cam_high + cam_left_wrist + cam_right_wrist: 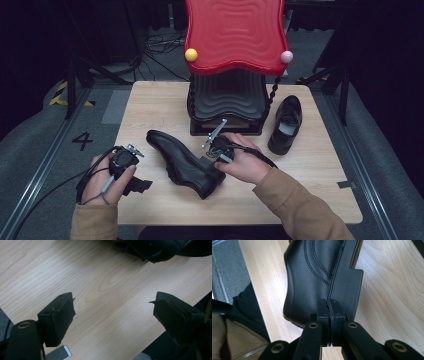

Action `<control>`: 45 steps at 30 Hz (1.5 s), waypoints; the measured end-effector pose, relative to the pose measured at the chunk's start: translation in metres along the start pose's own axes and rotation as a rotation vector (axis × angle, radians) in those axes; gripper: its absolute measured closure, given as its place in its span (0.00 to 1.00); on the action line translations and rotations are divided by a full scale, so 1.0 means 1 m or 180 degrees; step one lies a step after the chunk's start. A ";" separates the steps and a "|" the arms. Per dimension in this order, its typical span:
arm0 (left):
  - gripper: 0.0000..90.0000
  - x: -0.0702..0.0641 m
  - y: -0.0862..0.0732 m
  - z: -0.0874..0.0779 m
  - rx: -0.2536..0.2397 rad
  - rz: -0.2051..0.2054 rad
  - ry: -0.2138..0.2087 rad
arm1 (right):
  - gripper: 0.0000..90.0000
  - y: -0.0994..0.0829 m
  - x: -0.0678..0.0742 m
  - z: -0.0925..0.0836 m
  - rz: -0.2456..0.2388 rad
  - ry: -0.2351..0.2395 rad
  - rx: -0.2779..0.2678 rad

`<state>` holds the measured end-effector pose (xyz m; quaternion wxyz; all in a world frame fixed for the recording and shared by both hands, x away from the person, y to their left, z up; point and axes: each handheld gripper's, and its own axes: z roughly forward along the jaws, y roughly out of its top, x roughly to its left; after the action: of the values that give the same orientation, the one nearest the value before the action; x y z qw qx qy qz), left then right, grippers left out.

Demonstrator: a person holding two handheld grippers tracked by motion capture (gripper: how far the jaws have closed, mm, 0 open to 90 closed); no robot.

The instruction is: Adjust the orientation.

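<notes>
Two black fingers (329,315) of the right gripper (216,145) are pressed tight together, right at the heel of a black leather shoe (182,162). Nothing can be seen between them. The heel sits just past their tips, so close that it may be touching, but I cannot tell if they grip it.

That shoe lies tipped on its side in the middle of the wooden counter (310,165). Its toe points to the far left and its heel is near the person's right hand (245,160).

Off to the left, the left gripper (122,162) sits at the counter's edge, held in the left hand (107,180). Its fingers (60,317) are spread wide apart with only bare wood between them. A bit of the shoe shows just past them in the left gripper view.

Another black shoe (286,125) stands upright on the far right of the counter, well apart from the first one.

Behind both shoes stands a black rack (227,102) with a wavy red top (235,32). A yellow ball (191,54) and a pink ball (286,56) sit at its front corners
</notes>
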<state>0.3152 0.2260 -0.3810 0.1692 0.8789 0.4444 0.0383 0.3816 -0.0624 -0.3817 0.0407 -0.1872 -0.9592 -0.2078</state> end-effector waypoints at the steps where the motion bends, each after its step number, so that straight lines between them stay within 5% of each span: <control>1: 0.20 0.000 0.000 0.000 -0.0002 0.0005 0.0002 | 0.99 0.000 0.000 0.002 0.0009 -0.0012 0.0013; 13: 0.20 -0.002 0.000 0.000 0.0007 0.0019 -0.0003 | 1.00 -0.002 -0.012 0.004 0.0068 -0.0013 0.0013; 17: 0.20 -0.002 -0.001 0.000 0.0010 0.0013 0.0001 | 1.00 -0.006 -0.025 0.001 0.0229 0.0100 -0.0061; 25: 0.20 -0.002 0.000 0.001 0.0027 0.0020 -0.0005 | 1.00 -0.011 -0.045 -0.005 0.0343 -0.0144 -0.0115; 32: 0.20 -0.002 0.001 0.001 0.0030 0.0032 -0.0009 | 1.00 -0.013 -0.064 0.004 0.0363 -0.0500 0.0054; 42: 0.20 0.000 0.000 0.001 0.0016 0.0017 -0.0007 | 1.00 -0.016 -0.099 0.024 0.0570 -0.0547 0.0035; 45: 0.20 0.001 -0.001 0.001 0.0013 0.0013 -0.0016 | 0.98 -0.018 -0.104 0.026 0.0631 -0.0459 -0.0013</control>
<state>0.3152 0.2265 -0.3820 0.1684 0.8802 0.4423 0.0355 0.4711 -0.1025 -0.4289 -0.0084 -0.2957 -0.9360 -0.1908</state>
